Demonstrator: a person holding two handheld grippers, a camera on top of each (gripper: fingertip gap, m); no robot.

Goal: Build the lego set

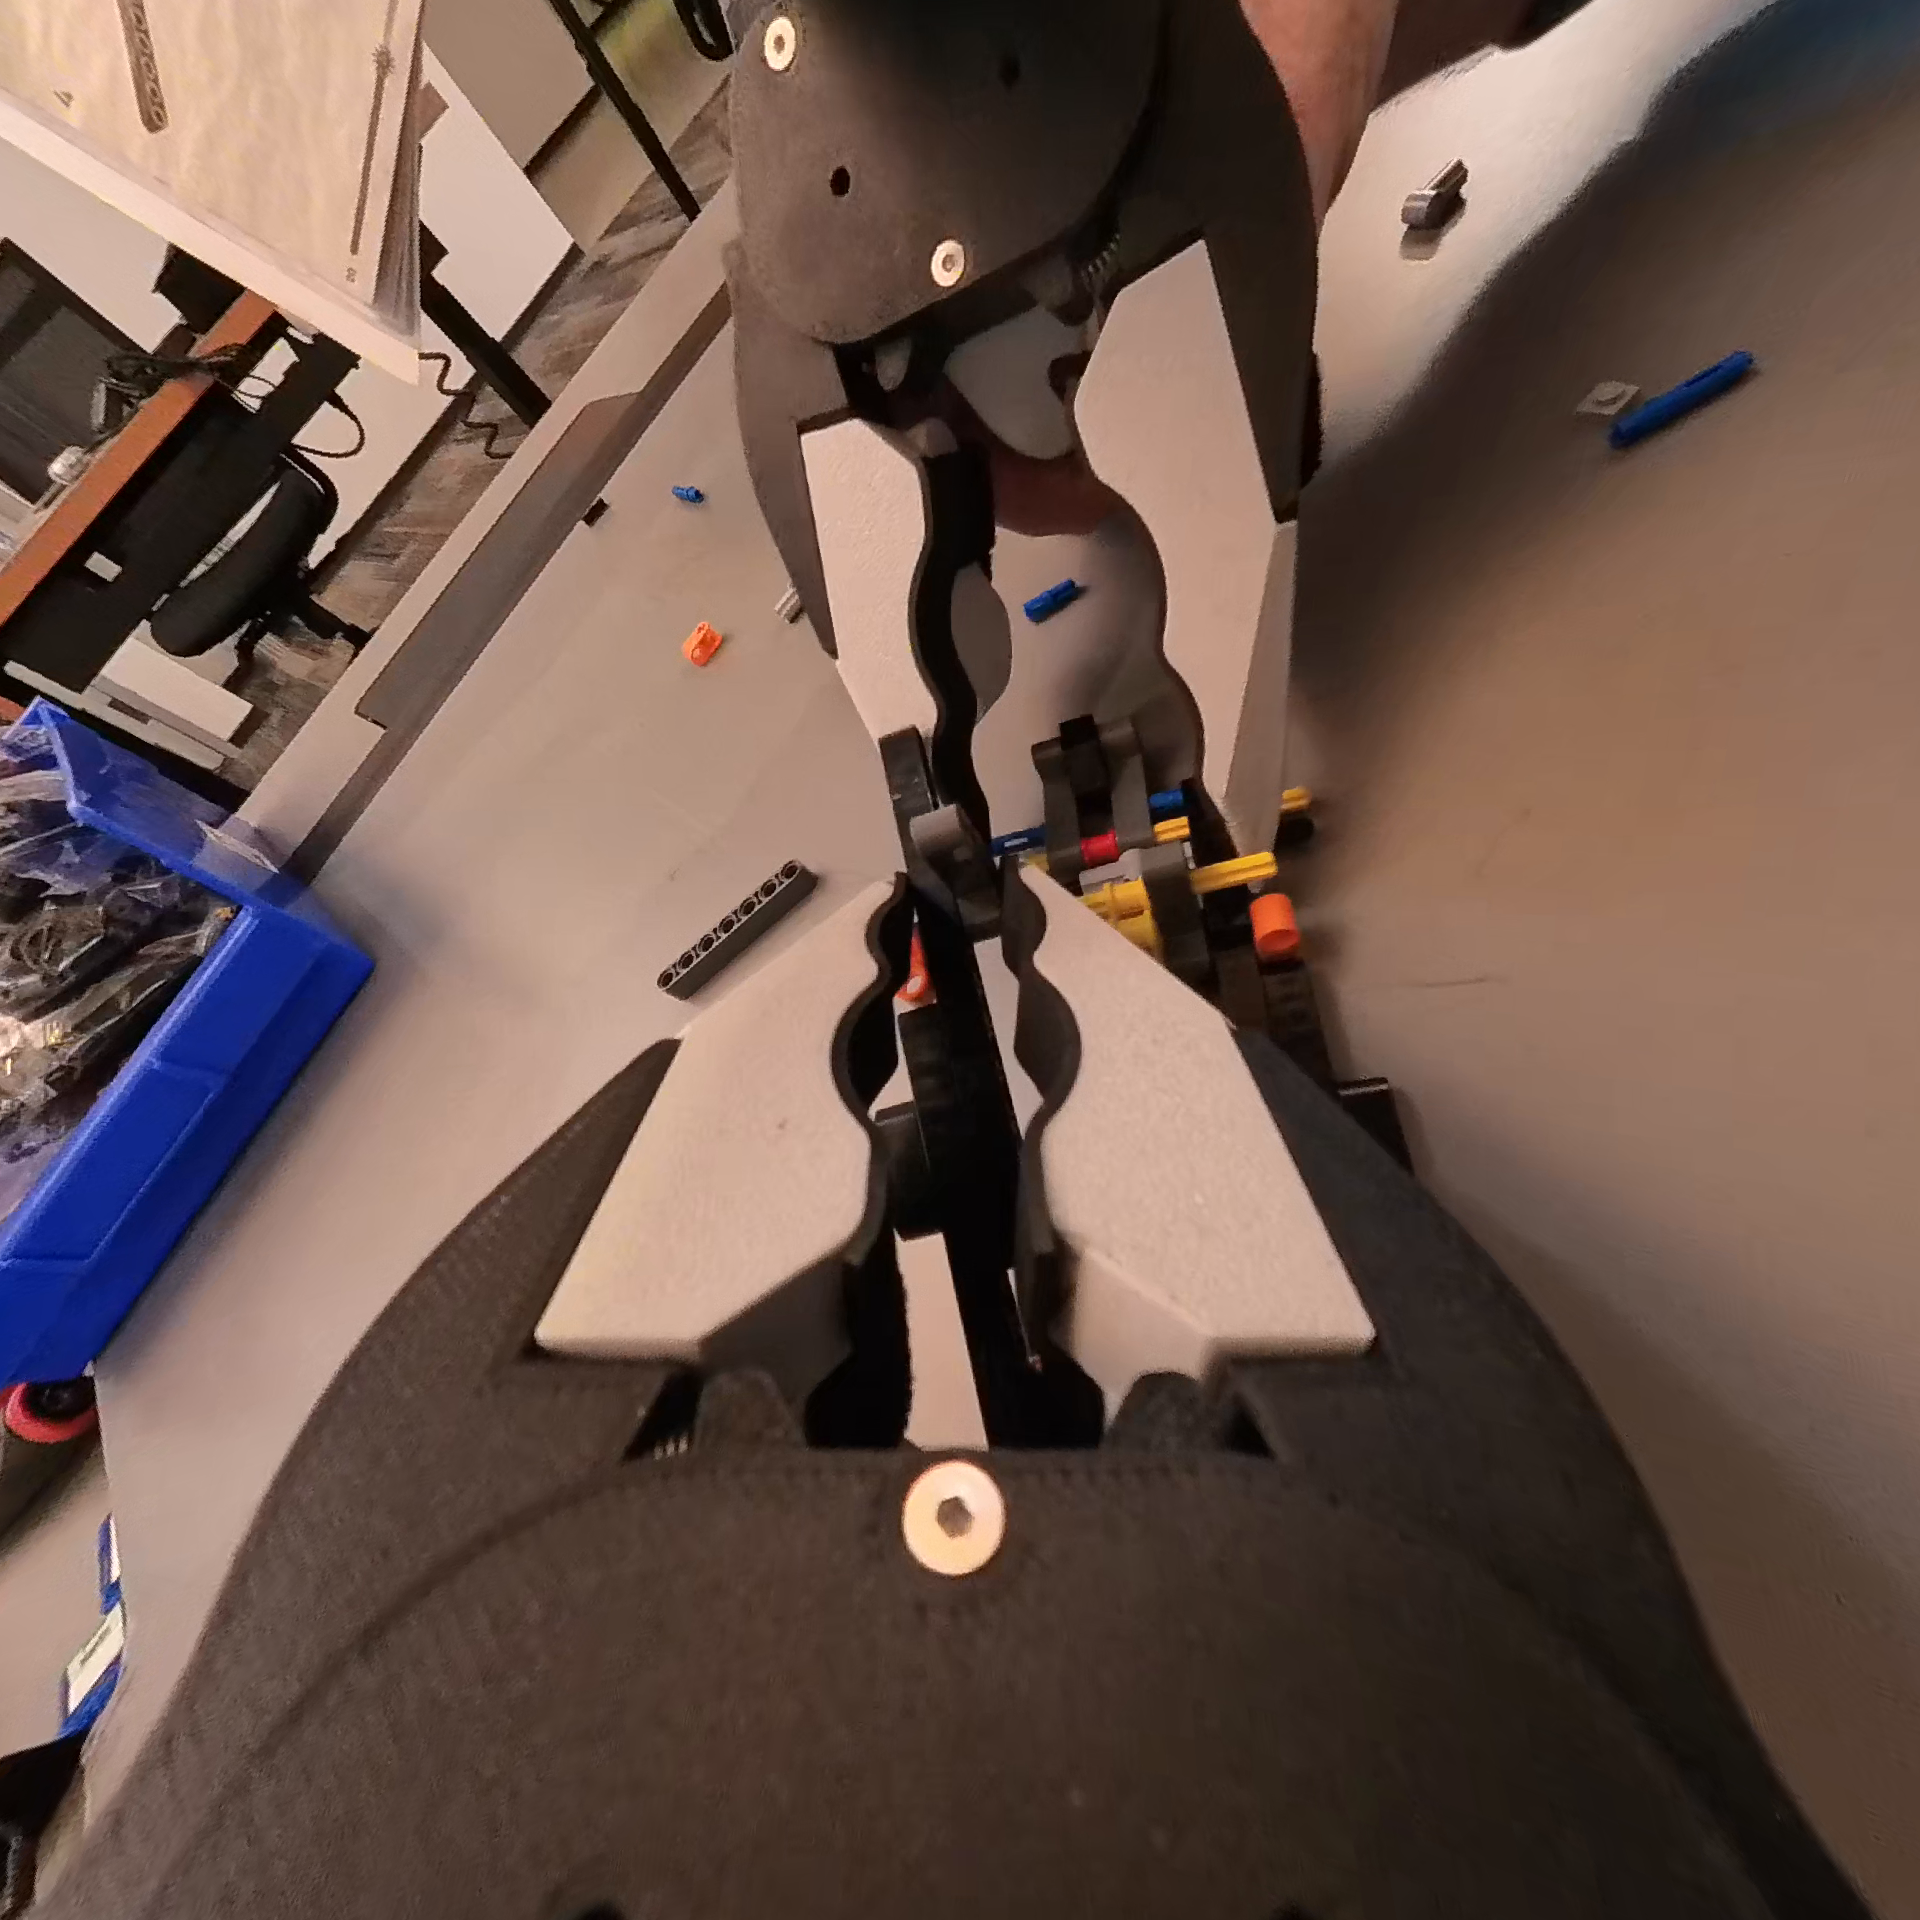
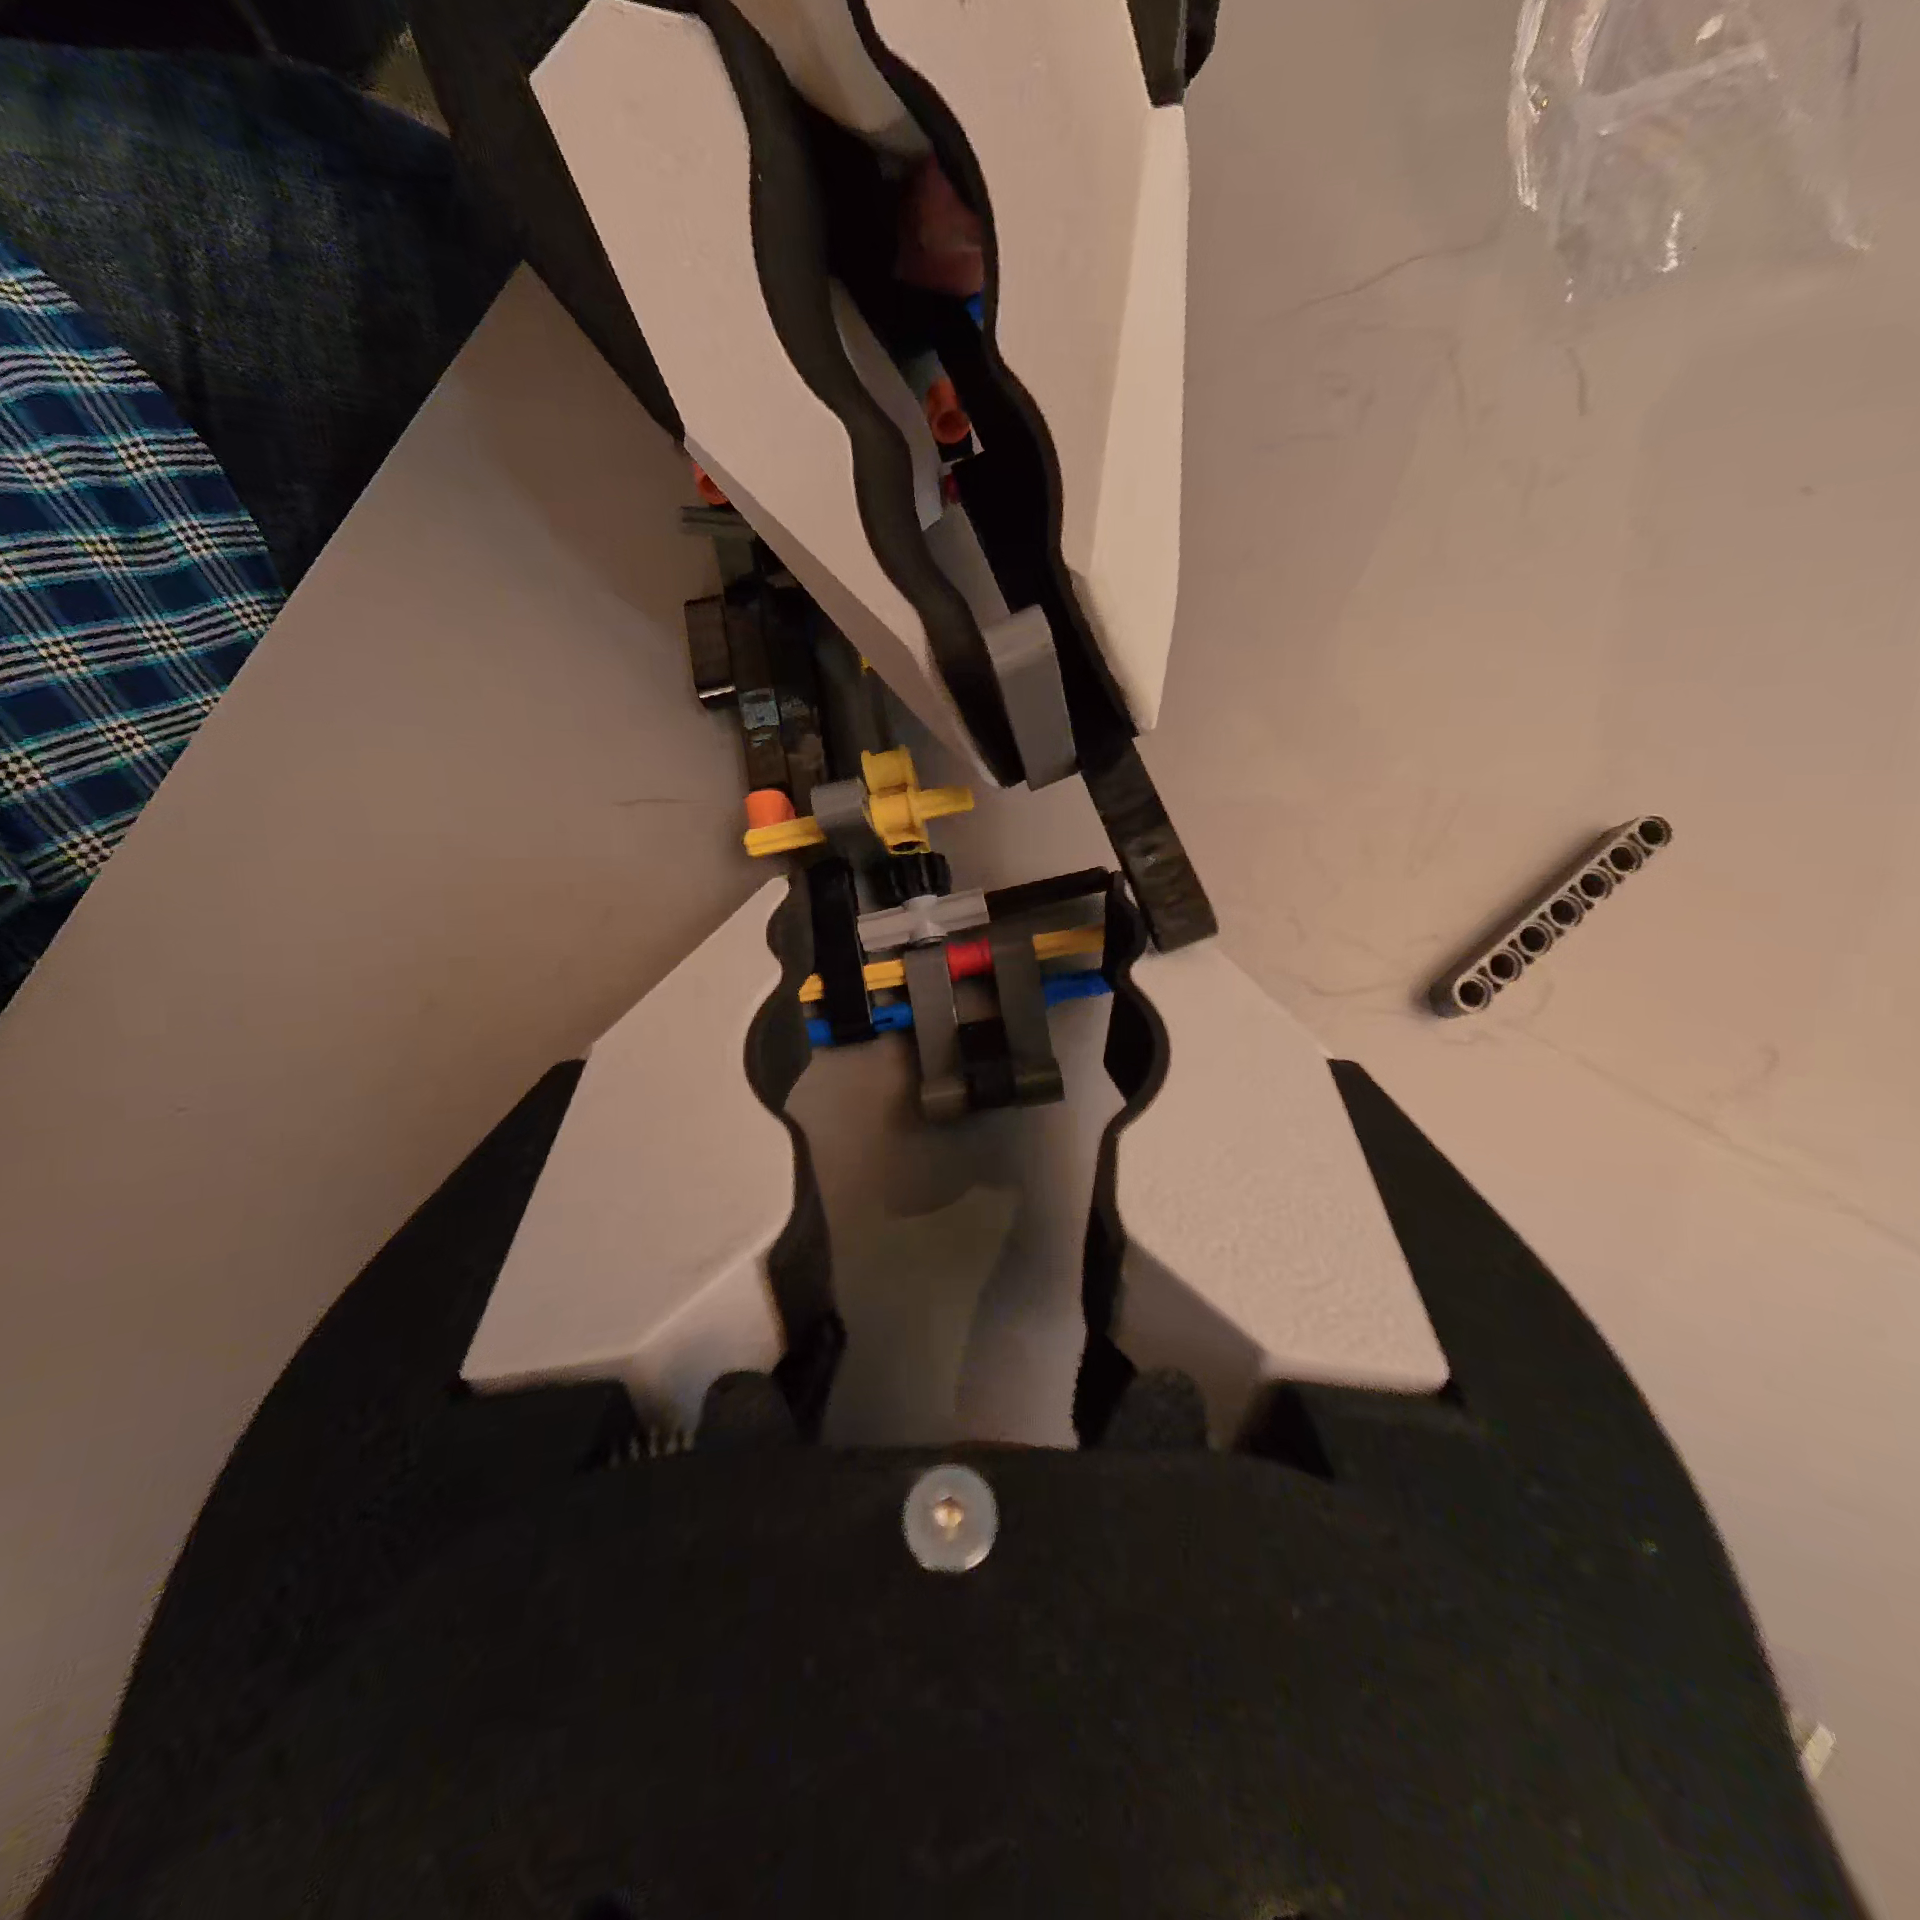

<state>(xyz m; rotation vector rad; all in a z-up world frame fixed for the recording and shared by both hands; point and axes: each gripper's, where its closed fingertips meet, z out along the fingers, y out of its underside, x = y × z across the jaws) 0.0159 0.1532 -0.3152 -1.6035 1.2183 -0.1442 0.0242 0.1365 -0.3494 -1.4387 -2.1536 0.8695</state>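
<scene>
**Trainee:** How were the tongs set at that point?

**Operator:** My left tongs (image 1: 951,894) were narrowed onto a black-and-grey beam piece (image 1: 940,831), gripping it edge-on. My right tongs (image 2: 951,935) stood about half open, straddling the near end of the model (image 2: 935,966) at its grey link. Whether the pads actually pressed on it, I could not tell. The model lay on the desk (image 1: 582,831), between the two tongs.

**Trainee:** How should that step be done well?

**Operator:** I judged it a joining step. Hold the model steady with the right tongs. Line the beam's holes up with the blue and yellow axles, then press straight along the pins. A tilted push would likely jam, or lever the frame apart.

**Trainee:** What could you not see?

**Operator:** The left fingers (image 1: 748,1132) hid most of the beam piece, including its holes. The model's far end was covered by the opposite tongs in each view. A spare grey beam (image 2: 1553,914) lay apart on the desk, unused.
</scene>
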